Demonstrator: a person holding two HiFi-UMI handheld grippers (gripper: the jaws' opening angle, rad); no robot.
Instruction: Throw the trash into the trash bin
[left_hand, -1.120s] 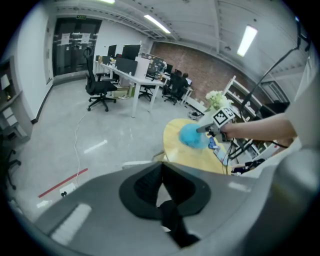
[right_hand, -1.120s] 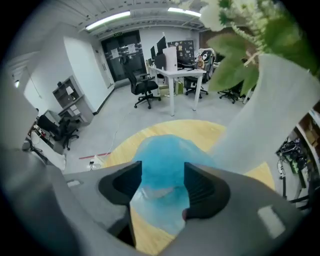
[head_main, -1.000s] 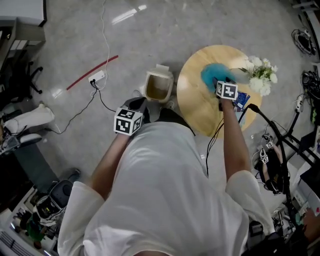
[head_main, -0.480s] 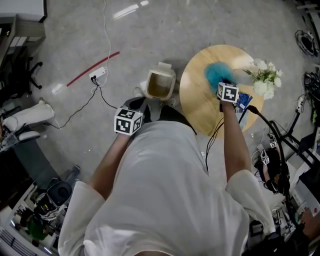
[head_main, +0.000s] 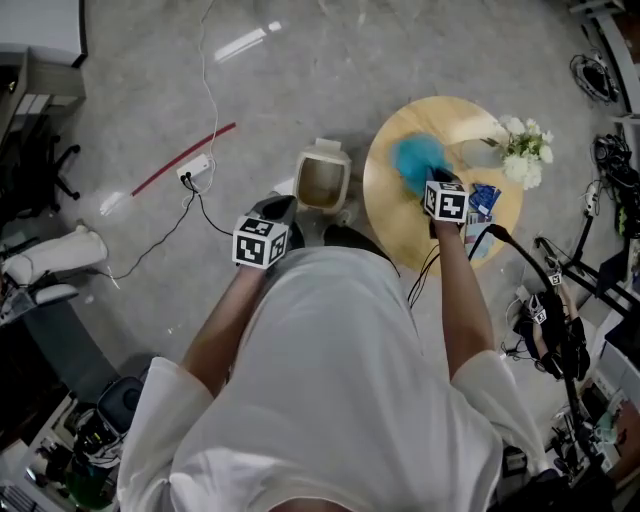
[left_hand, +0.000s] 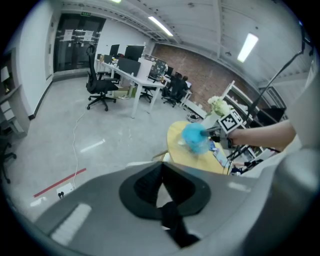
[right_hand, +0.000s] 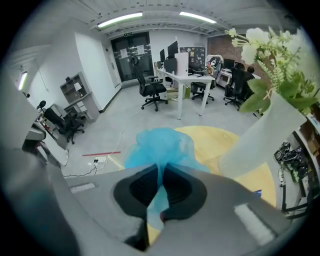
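Blue trash clamped in my right gripper; I lift clear of table, swing over trash bin, then release.

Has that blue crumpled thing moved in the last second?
Yes. The blue trash, pinched in the right gripper, has shifted slightly away from the flower vase, toward the trash bin.

Right hand-held gripper clamped on crumpled blue trash, round wooden table beneath, white flower vase at right
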